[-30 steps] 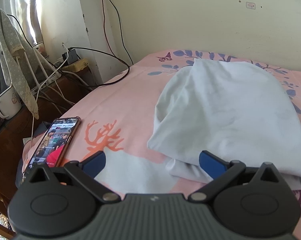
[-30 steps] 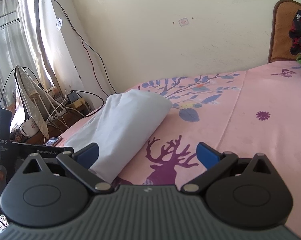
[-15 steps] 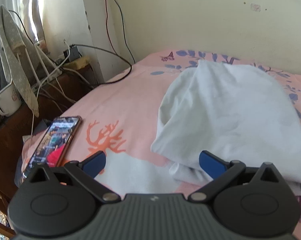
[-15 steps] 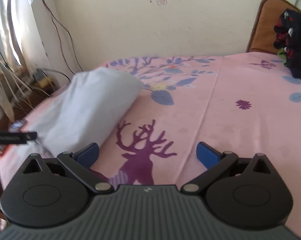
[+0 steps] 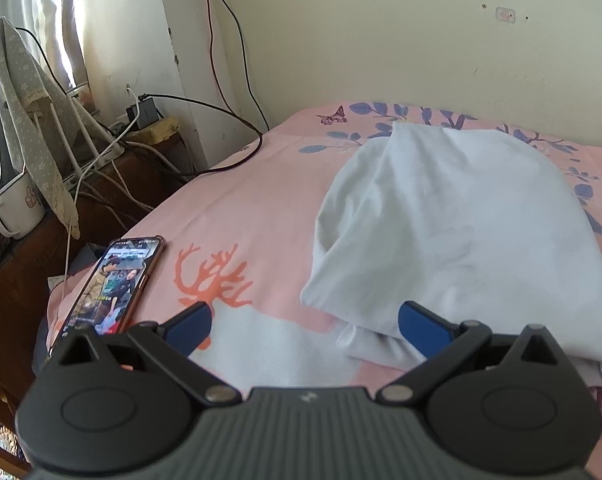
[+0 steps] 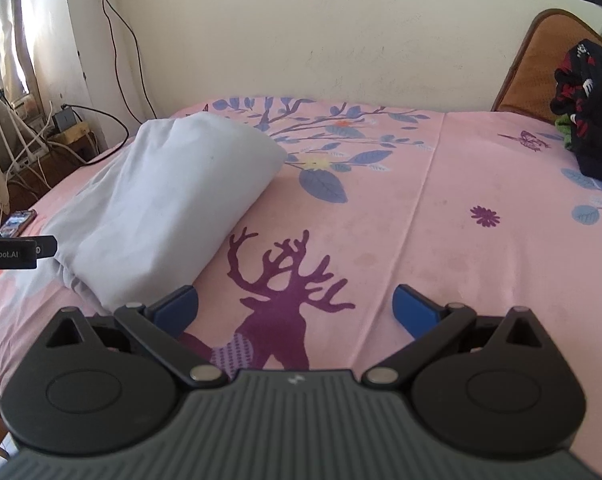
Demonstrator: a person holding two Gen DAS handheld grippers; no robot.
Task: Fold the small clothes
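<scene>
Pink bed [image 6: 441,208] carrying the pale folded garment [image 5: 453,232] near its left edge, apparently folded already, with left hand-held gripper [image 5: 305,322] and right hand-held gripper [image 6: 295,308] both spread wide, holding nothing.

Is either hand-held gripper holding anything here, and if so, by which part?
Nothing is held. The left hand-held gripper and right hand-held gripper are both open, with the white garment lying loose on the bed.

Daylit from left window, fisheye-bent edges, perhaps soft
</scene>
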